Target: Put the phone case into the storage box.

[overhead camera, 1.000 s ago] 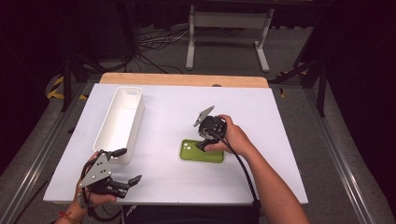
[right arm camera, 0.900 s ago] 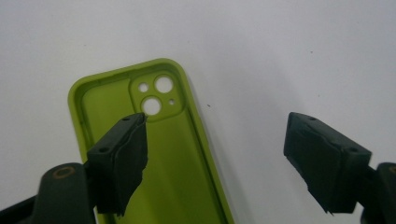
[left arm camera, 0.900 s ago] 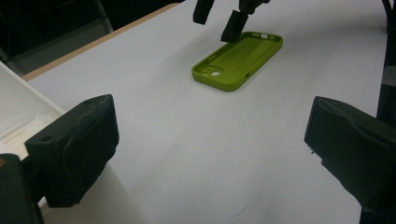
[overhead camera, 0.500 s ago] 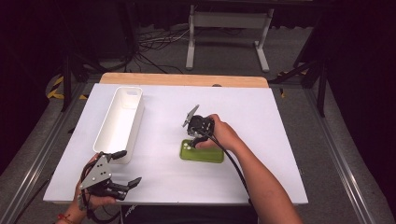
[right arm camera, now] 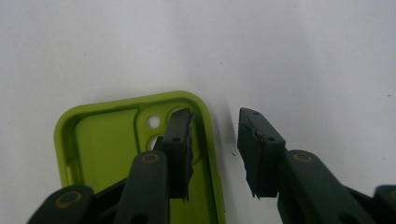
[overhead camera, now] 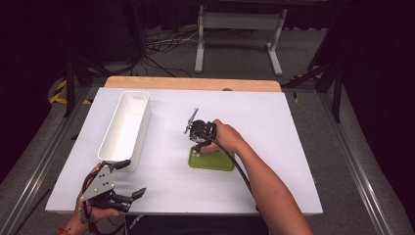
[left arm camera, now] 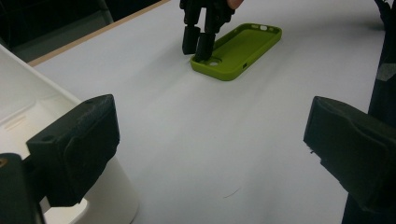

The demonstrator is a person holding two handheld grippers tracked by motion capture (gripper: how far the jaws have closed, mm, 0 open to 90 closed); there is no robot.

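A lime-green phone case (overhead camera: pixel 215 161) lies open side up on the white table (overhead camera: pixel 274 127), right of centre. My right gripper (overhead camera: pixel 197 146) points down at its left end, open, one jaw inside the case and the other outside, straddling the end wall (right arm camera: pixel 209 135). The same case (left arm camera: pixel 238 44) shows far off in the left gripper view, with the right gripper (left arm camera: pixel 199 43) standing on its near corner. My left gripper (overhead camera: pixel 128 178) hovers open near the table's front left corner, nothing between its pads (left arm camera: pixel 74 149).
A long white bin (overhead camera: pixel 125 128) stands lengthwise on the left side of the table, its front end just ahead of the left gripper. A wooden strip (overhead camera: pixel 195 84) runs along the far edge. A metal stand and cables lie on the floor beyond.
The right gripper has moved left along the case and dropped onto its left end, jaws now astride the wall. The left gripper has barely shifted.
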